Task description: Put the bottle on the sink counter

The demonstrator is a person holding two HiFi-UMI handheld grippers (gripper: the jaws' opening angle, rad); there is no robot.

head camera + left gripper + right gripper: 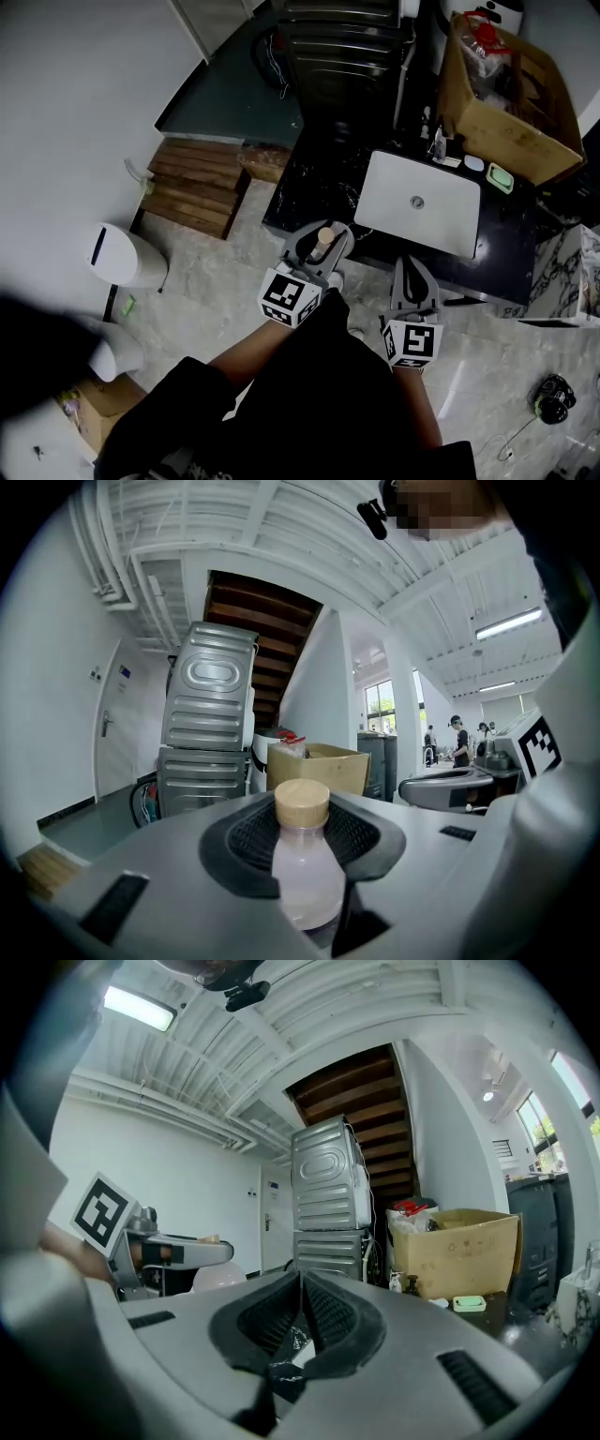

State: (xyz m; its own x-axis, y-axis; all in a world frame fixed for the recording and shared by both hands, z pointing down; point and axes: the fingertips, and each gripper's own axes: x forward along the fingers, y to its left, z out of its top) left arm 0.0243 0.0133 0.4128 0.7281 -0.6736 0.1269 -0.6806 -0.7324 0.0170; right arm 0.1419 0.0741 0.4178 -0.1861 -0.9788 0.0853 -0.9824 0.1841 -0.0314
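left gripper (323, 242): jaws partly spread, pinching a small bottle (305, 878) between the ribbed pads (246, 841). milky, pale body; round tan cap (302, 803). upright, with neck and cap clear above the pads. pressed by a pad on each side, lower body sunk in the gap between them.

from the head view: bottle held in the air near the front left corner of the black sink counter (309, 183), not set down. over the counter's edge or just short of it, hard to judge from this steep angle.

right gripper (411, 267): jaws pressed together, pads meeting in one seam, nothing between them. carried beside the left one, apart from it, pointing toward the counter front below the white basin (419, 202).

on the counter beyond the basin: open cardboard box (511, 103) and a green soap dish (500, 177) just in front of it.

past the counter, in the left gripper view: two grey machines stacked (208, 726), underside of a wooden staircase (267, 621) above them.
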